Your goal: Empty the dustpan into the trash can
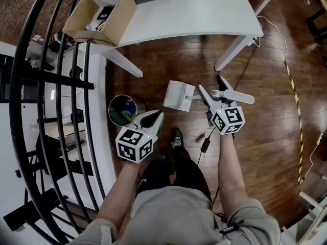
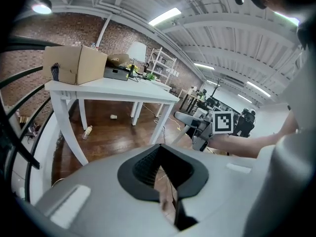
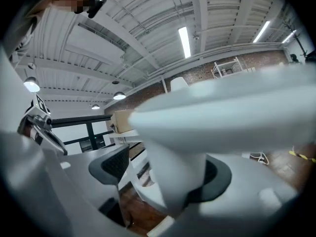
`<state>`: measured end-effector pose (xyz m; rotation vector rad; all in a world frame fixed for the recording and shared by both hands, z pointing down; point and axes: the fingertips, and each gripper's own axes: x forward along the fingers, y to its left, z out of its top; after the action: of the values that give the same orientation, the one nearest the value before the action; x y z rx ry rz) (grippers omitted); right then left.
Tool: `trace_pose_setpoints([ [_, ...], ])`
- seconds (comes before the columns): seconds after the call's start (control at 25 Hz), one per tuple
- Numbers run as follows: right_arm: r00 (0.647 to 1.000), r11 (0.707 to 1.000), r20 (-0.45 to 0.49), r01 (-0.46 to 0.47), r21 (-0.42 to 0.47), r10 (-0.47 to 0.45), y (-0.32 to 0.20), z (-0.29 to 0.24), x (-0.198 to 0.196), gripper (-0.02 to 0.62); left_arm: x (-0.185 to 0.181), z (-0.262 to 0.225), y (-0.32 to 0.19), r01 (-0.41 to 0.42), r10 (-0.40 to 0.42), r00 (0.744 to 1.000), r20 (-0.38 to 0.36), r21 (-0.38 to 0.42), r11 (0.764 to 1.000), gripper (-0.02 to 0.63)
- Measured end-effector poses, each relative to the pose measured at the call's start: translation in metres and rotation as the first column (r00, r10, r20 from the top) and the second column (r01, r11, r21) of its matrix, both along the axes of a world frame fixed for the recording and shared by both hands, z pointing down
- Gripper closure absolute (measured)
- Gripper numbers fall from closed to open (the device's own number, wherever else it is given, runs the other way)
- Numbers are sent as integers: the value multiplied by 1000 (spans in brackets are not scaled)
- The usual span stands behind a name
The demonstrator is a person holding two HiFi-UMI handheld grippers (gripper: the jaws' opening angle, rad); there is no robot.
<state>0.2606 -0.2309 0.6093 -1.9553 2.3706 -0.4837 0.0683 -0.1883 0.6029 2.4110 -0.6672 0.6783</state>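
The white dustpan (image 1: 178, 95) hangs above the wooden floor, its long handle (image 1: 235, 96) running out to the right. My right gripper (image 1: 209, 86) stands open around that handle. In the right gripper view the handle (image 3: 222, 107) fills the space between the jaws of the right gripper (image 3: 165, 181). The right pad lies against it and the left pad (image 3: 111, 164) stands clear of it. The round trash can (image 1: 121, 110) sits on the floor to the left of the pan, with coloured litter inside. My left gripper (image 1: 156, 116) (image 2: 165, 174) is shut on nothing, just right of the can.
A white table (image 1: 204, 14) with an open cardboard box (image 1: 99, 17) stands ahead. A black curved railing (image 1: 51, 86) runs along the left. A cable with a power brick (image 1: 205, 144) lies by the person's shoe (image 1: 176, 137). Yellow-black tape (image 1: 294, 96) marks the floor at right.
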Motion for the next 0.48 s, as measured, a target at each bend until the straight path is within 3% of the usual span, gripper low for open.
trace_pose_setpoints([
  [0.28,996,984,-82,-45,-170,32,29,22,8,195,-15,-26,20,20,-18,998,-53,41,999,600],
  [0.48,994,927,-65,-101,-360,83,89,62,-11,193,-54,-56,42,82,-73,993,-95,93,992,600],
])
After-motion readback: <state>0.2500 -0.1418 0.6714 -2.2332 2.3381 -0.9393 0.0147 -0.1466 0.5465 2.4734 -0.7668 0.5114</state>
